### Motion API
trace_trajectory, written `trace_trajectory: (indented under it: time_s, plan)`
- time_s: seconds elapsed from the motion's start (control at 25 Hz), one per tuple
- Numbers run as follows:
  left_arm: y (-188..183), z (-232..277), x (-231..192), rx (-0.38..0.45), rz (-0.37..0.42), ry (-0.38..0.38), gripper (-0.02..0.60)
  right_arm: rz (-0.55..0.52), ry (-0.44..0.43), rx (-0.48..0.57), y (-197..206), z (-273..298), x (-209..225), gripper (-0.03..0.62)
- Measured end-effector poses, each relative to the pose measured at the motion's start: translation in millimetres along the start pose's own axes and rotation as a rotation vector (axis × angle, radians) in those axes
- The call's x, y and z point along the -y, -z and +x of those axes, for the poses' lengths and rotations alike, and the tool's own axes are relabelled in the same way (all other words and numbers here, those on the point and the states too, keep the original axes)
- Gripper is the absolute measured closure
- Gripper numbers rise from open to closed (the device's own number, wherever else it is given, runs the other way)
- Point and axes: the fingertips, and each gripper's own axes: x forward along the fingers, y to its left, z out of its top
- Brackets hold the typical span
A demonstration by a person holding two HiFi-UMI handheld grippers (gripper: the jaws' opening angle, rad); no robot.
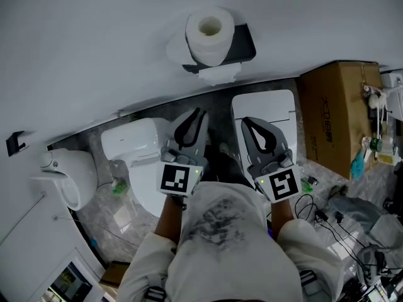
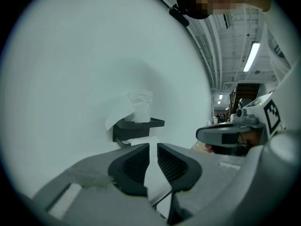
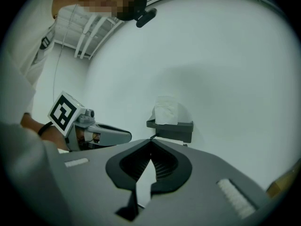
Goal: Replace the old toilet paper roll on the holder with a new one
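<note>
Two hand-held grippers are pointed side by side at a white wall point(image 1: 94, 36), where a toilet paper roll point(image 1: 210, 33) is seen standing upright on top of a dark wall-mounted holder point(image 1: 242, 46), with a loose sheet of paper point(image 1: 218, 74) hung just beneath it. The left gripper point(image 1: 199, 112) is held with its jaws slightly apart; in the left gripper view a narrow gap is shown between the ribbed pads, and nothing is caught in it. The right gripper point(image 1: 245, 121) is held just beside it with its jaws brought together at the tips, and nothing is gripped there either. Neither gripper is in contact with the roll or the holder, both of which are framed beyond the jaws in each gripper view. Below the grippers a white toilet point(image 1: 135, 146) is seen against the wall, and a cardboard box point(image 1: 340, 115) is stood on the floor to the right of it, with dark cables point(image 1: 321, 216) strewn over the marbled floor near it. Whether a second roll is mounted under the holder cannot be made out.
</note>
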Motion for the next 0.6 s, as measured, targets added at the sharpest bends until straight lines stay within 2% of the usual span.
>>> trace_trajectory:
  time_s: [0.6]
  plan:
    - [16, 59, -43, -0.002, 0.037, -0.009, 0.494, 0.012, 0.003, -0.044, 29, 27, 6, 0.592]
